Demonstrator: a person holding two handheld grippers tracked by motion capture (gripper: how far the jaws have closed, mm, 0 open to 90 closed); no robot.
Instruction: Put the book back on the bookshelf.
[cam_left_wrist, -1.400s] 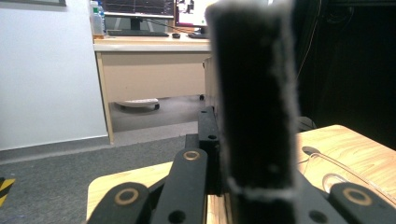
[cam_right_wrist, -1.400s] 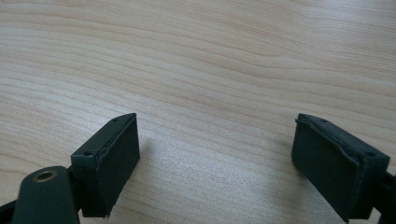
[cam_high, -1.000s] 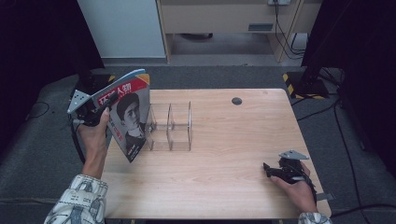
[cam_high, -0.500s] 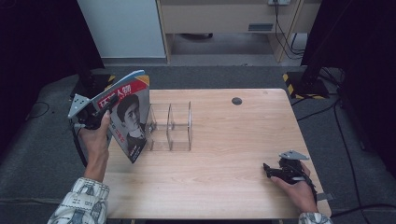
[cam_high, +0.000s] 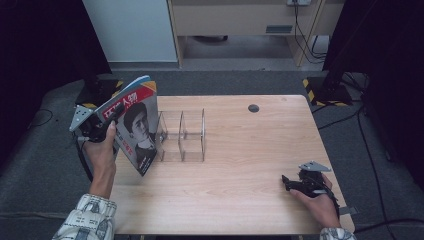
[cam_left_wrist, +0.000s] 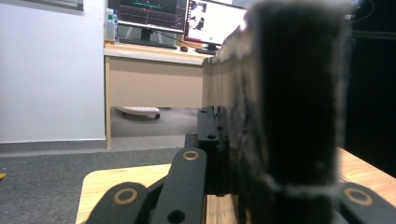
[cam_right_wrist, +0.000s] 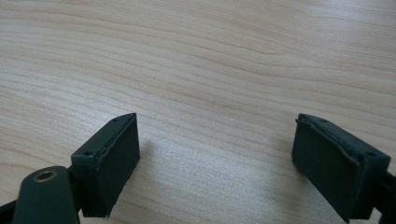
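A magazine (cam_high: 134, 124) with a red title band and a portrait on its cover is held upright and tilted over the table's left edge. My left gripper (cam_high: 111, 118) is shut on its upper left edge. Up close in the left gripper view, the magazine's edge (cam_left_wrist: 238, 107) stands between the black jaws. Just to the magazine's right stands a clear acrylic divider rack (cam_high: 182, 136) with upright slots, none of them holding anything. My right gripper (cam_high: 286, 183) rests on the table near the front right corner, and in the right gripper view its gripper (cam_right_wrist: 215, 163) is open over bare wood.
The wooden table (cam_high: 240, 150) has a round cable hole (cam_high: 253, 108) at the back. Behind it are a white panel (cam_high: 130, 30) and a desk. Dark stands flank both sides, and cables run over the grey floor at the right.
The magazine and my left hand have shifted slightly. The right hand has stayed where it was.
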